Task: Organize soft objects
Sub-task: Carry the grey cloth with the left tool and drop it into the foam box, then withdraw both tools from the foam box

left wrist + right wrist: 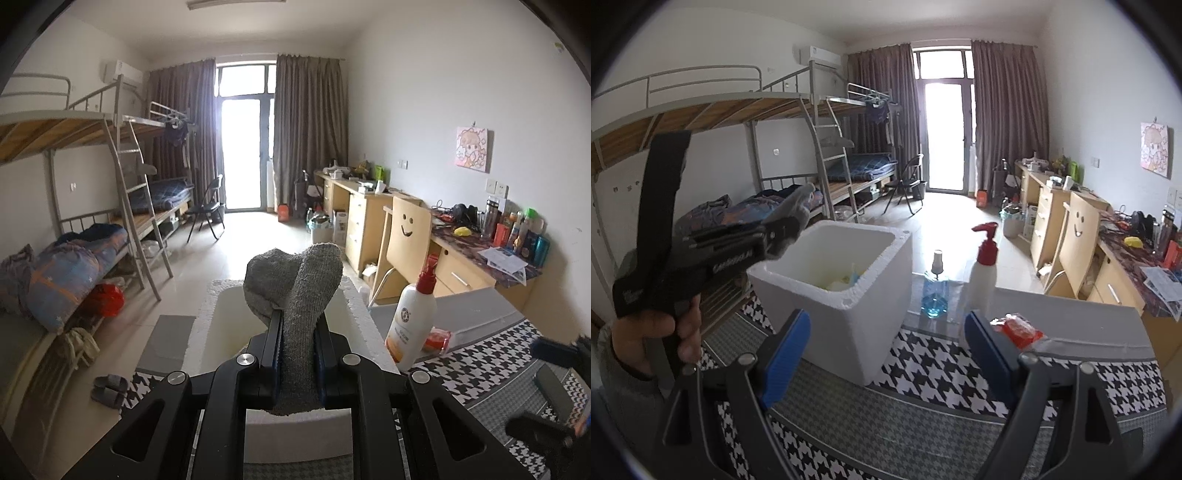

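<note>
My left gripper is shut on a grey sock and holds it above the open white foam box. In the right wrist view the left gripper and the sock hang over the left rim of the foam box, which has some pale items inside. My right gripper is open and empty, in front of the box, above the houndstooth cloth.
A white pump bottle with a red top, a blue liquid bottle and a red packet stand right of the box. Bunk beds line the left wall, desks and a wooden chair the right.
</note>
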Available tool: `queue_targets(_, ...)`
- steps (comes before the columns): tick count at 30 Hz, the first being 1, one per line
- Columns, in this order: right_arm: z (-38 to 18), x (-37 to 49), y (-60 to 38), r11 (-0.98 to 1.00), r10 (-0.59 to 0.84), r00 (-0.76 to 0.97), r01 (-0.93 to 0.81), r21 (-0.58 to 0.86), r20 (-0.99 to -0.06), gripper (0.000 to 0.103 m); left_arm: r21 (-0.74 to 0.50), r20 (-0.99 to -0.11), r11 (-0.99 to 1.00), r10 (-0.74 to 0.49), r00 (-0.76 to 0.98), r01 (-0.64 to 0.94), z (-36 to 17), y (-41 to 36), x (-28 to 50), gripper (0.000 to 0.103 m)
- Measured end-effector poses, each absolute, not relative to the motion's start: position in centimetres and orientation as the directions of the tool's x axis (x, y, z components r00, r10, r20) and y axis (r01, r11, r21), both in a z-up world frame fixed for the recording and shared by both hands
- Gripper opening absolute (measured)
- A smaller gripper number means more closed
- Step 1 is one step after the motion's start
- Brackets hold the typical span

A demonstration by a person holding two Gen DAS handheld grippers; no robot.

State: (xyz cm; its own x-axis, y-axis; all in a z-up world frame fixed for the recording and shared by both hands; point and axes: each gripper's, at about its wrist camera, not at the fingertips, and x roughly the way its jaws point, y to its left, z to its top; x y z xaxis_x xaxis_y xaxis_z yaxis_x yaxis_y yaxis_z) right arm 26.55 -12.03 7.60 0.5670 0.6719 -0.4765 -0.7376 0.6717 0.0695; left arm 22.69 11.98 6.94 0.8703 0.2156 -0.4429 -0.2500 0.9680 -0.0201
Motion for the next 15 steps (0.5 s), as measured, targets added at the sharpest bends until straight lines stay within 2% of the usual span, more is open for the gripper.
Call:
queue_targets(8,7.0,26.3,-13.3,0.69,0.659,0.579,-0.719,0.08,-0.48,0.088,-0.035,-0.475,0.972,0.189,0.859,-0.233,6.6,12.6,24.5,0.017)
queue_targets(9,6.9,26.3,-13.5,0.694,0.656,0.583,-0.715,0.081,-0.48,0.088,-0.04,-0.477,0.974,0.179,0.86,-0.225,6.6,12.5,24.6,0.024)
queue_targets(11,6.7,26.3,-13.9,0.699,0.653,0.586,-0.71,0.086,-0.48,0.088,-0.037,-0.481,0.97,0.192,0.855,-0.239,6.5,12.6,24.6,0.05)
queue_targets(12,6.7,26.3,-14.1,0.702,0.653,0.588,-0.707,0.089,-0.478,0.088,-0.034,-0.473,0.969,0.199,0.858,-0.244,6.5,12.6,24.4,0.073)
queue_targets(13,6.7,26.3,-14.3,0.705,0.652,0.589,-0.703,0.095,-0.477,0.088,-0.036,-0.461,0.967,0.207,0.863,-0.252,6.6,12.6,24.3,0.082)
queue_targets(15,6.6,26.5,-14.5,0.71,0.651,0.592,-0.696,0.106,-0.476,0.088,-0.028,-0.445,0.965,0.222,0.868,-0.261,6.7,12.4,23.9,0.082)
